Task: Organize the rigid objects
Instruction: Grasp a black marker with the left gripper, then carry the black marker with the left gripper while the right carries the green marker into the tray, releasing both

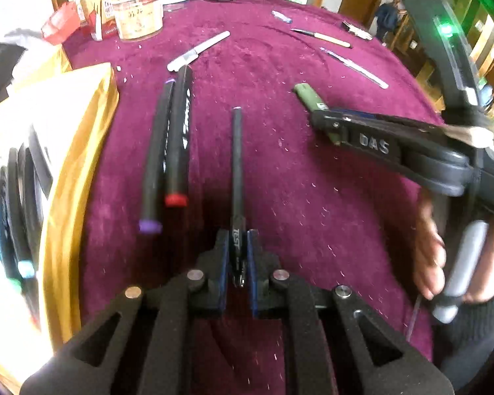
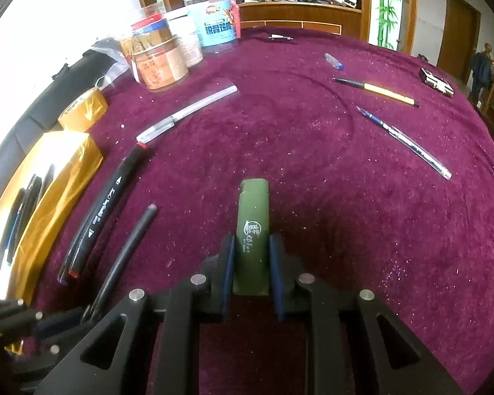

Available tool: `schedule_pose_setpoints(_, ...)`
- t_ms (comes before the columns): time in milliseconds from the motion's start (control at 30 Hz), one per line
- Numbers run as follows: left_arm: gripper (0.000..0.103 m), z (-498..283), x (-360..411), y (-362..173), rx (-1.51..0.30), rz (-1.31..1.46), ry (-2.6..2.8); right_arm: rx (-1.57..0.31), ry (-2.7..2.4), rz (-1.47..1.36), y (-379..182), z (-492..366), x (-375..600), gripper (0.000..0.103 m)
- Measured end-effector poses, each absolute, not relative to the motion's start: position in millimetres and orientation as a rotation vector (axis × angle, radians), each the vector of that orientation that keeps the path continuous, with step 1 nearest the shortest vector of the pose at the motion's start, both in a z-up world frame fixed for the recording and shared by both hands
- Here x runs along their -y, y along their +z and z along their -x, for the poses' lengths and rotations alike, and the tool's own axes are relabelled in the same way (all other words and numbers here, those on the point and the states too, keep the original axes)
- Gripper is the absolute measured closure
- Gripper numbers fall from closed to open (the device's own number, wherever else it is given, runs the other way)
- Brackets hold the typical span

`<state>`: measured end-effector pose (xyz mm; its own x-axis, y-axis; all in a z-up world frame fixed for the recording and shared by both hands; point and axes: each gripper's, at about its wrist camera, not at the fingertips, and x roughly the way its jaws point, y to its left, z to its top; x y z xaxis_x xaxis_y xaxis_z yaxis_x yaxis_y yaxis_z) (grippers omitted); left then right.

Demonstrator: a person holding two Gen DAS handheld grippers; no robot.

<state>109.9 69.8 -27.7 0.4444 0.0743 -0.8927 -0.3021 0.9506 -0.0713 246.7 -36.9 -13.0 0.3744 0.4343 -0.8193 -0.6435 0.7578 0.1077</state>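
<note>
My left gripper [image 1: 237, 240] is shut on a thin black pen [image 1: 236, 164] that points away over the purple cloth [image 1: 280, 197]. My right gripper [image 2: 252, 247] is shut on a green lighter [image 2: 253, 223]; in the left wrist view the same gripper [image 1: 316, 115] holds the green lighter [image 1: 308, 95] at the right. Two black markers [image 1: 168, 144], one red-capped and one purple-capped, lie side by side left of the pen. They also show in the right wrist view [image 2: 102, 207], beside the thin black pen [image 2: 128, 247].
A gold box [image 1: 79, 151] holding several pens stands at the left; it also shows in the right wrist view [image 2: 59, 164]. A white pen [image 2: 187, 113], a yellow pen [image 2: 378, 90] and a clear blue pen [image 2: 408, 143] lie further out. Jars [image 2: 161, 62] stand at the back left.
</note>
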Motion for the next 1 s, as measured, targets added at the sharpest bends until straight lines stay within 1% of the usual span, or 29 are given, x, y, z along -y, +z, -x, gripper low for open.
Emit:
schedule_pose_setpoints(100, 0.096, -103.5, -65.3, -28.4, -1.073, 0.208, 0.245, -0.961, 0.723, 0.213, -12.9, -247.6, 40.2, 0.085)
schedule_pose_setpoints(233, 0.096, -74.4, -84.7, -20.9, -1.055, 0.382, 0.129, -0.957, 0.84, 0.063, -1.4, -247.3, 50.5, 0.085)
schedule_pose_setpoints(400, 0.096, -35.8, -115.4, 0.2, -0.988, 0.476, 0.135, -0.953, 0.933, -0.076, 17.7, -236.3, 51.5, 0.085)
schedule_pose_setpoints(567, 0.096, 9.8, -157.0, 25.1, -0.892, 0.59, 0.18, -0.947, 1.087, -0.075, 33.3, -189.5, 11.5, 0.085)
schedule_pose_setpoints(700, 0.096, 32.2, -181.4, 41.8, -0.823, 0.549, 0.333, -0.954, 1.18, -0.013, 38.6, -152.7, -29.9, 0.085)
schedule_pose_setpoints(867, 0.096, 60.8, -221.8, 37.7, -0.786, 0.637, 0.402, -0.957, 1.225, 0.043, 37.0, -115.4, -67.6, 0.085)
schedule_pose_setpoints(1000, 0.096, 78.1, -239.8, 31.6, -0.771, 0.677, 0.423, -0.957, 1.207, 0.067, 31.8, -101.0, -75.1, 0.085)
